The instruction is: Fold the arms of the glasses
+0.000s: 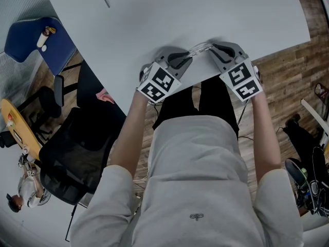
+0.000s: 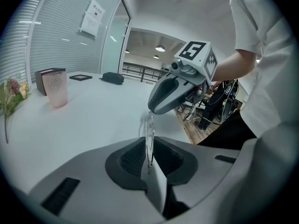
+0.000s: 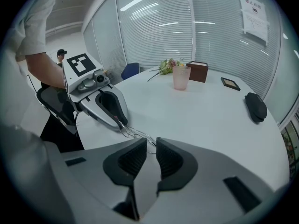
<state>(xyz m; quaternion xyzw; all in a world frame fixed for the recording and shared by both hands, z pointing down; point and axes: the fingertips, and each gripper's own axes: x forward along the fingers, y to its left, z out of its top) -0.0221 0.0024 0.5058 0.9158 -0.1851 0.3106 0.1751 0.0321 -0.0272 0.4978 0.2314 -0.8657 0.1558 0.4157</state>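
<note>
The thin wire-rimmed glasses [image 1: 199, 48] hang between my two grippers over the near edge of the white table [image 1: 154, 19]. My left gripper [image 1: 188, 60] is at their left end, and in its own view the pads close on the thin frame [image 2: 150, 134], which runs straight up to the other gripper. My right gripper [image 1: 211, 50] holds the right end. In the right gripper view a wire part of the glasses [image 3: 136, 135] runs into the narrow gap between its jaws [image 3: 148, 149]. The far end is hidden inside the left gripper [image 3: 111, 110].
On the table's far side stand a pink cup [image 3: 181, 77], a brown box [image 3: 197, 71], some flowers [image 3: 166, 65], a small picture frame [image 3: 230, 83] and a black case [image 3: 255, 106]. A black office chair [image 1: 72, 153] and a blue chair [image 1: 38, 40] stand to my left.
</note>
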